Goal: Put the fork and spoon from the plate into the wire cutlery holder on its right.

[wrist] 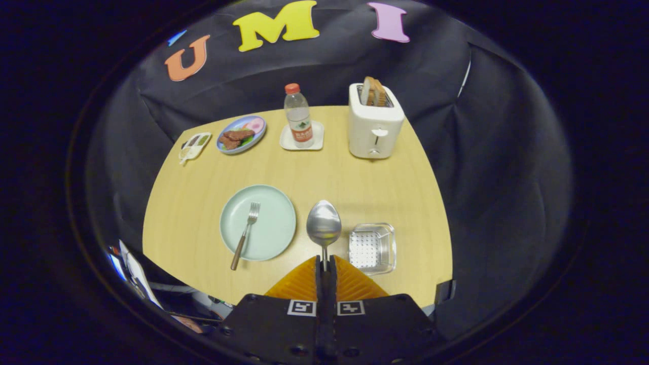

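The gripper (pixel 324 263) is clenched on the spoon (pixel 323 225) by its handle, bowl pointing ahead, so it can be carried above the desk (pixel 355 177) toward the wire cutlery holder (pixel 372 247) just right of it. The fork (pixel 246 233) lies on the plate (pixel 274 208), awaiting its turn.

Light: even and fairly bright on the bench (pixel 203 203), coming from overhead.
Shadows: short and soft, beside the toaster (pixel 374 121) toward 3 o'clock.
Glare: a bright sheen on the spoon (pixel 323 224) bowl.
Distortion: strong fisheye; bench edges bow outward.
Focus: centre sharp; rim toward 7 o'clock smeared and dim.
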A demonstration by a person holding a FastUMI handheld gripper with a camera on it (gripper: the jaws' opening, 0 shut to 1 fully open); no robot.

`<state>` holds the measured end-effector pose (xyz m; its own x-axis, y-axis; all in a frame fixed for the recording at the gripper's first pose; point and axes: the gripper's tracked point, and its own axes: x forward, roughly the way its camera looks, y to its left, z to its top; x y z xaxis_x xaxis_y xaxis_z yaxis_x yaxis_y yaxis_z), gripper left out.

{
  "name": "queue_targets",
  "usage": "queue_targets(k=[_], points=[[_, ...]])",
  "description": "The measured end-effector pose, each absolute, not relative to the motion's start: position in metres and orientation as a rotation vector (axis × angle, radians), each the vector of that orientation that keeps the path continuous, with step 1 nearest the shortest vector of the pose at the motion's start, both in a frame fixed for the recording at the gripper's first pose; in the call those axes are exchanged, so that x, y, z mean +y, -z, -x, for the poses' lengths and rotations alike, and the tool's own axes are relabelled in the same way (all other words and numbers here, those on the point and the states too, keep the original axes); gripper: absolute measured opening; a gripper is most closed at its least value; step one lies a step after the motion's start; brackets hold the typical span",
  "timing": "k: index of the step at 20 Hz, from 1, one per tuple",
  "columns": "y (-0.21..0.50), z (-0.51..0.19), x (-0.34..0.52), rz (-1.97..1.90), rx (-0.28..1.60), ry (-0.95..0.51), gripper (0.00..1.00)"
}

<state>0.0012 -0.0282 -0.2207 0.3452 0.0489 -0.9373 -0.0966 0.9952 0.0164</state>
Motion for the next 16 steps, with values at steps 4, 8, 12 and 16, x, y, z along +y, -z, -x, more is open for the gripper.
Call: queue_targets(k=[4, 8, 12, 16], points=[[0.233, 0.007, -0.068, 0.039, 1.317, -0.033, 0.00], [0.250, 0.014, -0.082, 0.014, 1.414, -0.021, 0.01], [0.267, 0.014, -0.090, 0.001, 1.500, -0.013, 0.00], [0.282, 0.004, -0.094, -0.017, 1.525, -0.007, 0.01]])
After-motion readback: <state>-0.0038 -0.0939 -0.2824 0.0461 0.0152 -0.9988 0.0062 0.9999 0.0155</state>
